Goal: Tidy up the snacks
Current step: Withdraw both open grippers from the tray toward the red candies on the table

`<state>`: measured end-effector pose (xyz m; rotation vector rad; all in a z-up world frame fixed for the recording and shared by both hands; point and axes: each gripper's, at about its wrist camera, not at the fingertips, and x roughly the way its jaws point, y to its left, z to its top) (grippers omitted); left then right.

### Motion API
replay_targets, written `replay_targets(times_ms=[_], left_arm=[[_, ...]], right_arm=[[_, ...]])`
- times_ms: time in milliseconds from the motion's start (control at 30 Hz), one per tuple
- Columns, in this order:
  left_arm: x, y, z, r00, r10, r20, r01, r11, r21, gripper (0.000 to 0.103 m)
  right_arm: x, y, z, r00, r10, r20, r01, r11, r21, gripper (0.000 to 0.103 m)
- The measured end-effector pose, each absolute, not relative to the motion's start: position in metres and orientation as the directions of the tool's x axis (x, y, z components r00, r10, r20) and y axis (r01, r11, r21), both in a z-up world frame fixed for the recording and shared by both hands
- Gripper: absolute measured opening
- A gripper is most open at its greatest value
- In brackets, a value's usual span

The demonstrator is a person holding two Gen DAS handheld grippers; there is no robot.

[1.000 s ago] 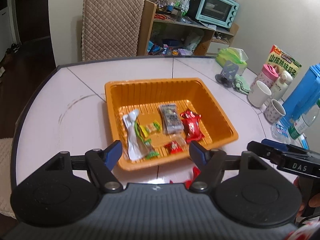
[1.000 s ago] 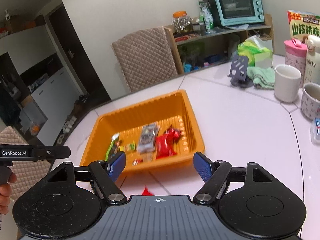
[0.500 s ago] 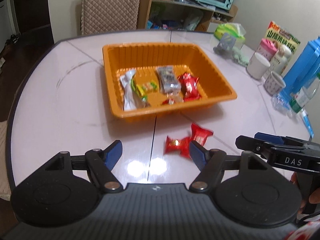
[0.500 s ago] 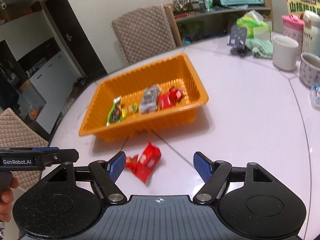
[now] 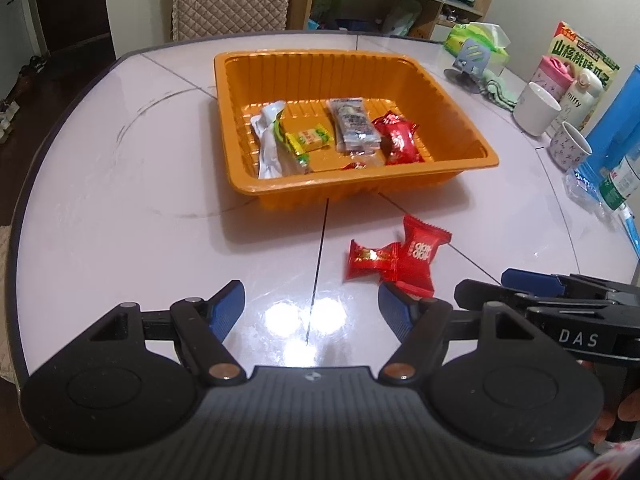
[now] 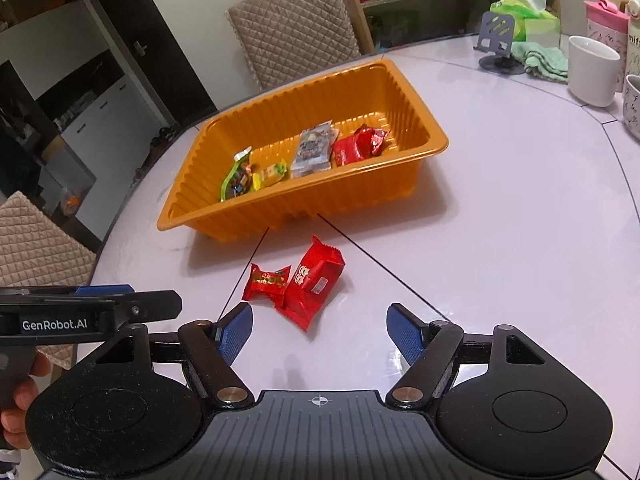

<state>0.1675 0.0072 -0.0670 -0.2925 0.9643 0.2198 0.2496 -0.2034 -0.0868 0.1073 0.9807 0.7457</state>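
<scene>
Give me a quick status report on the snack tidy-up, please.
Left gripper open, empty; right gripper open, empty. Two red snack packets on the table, outside the orange tray. Nothing in the way.

Left gripper [image 5: 311,307] and right gripper [image 6: 319,330] — jaws spread wide, empty.

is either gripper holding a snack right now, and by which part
Nothing is held. The left gripper and right gripper are both open and empty; the two red snack packets lie on the table.
</scene>
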Motion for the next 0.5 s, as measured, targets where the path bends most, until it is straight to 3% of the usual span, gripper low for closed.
replay_targets(times_ms=[500], left_arm=[[0.174, 0.015, -0.079, 0.535, 0.062, -0.843, -0.341, 0.928, -0.148, 0.071]], right_arm=[[0.26, -0.185, -0.1, 0.296, 0.626, -0.721, -0.511, 0.742, 0.435, 0.074]])
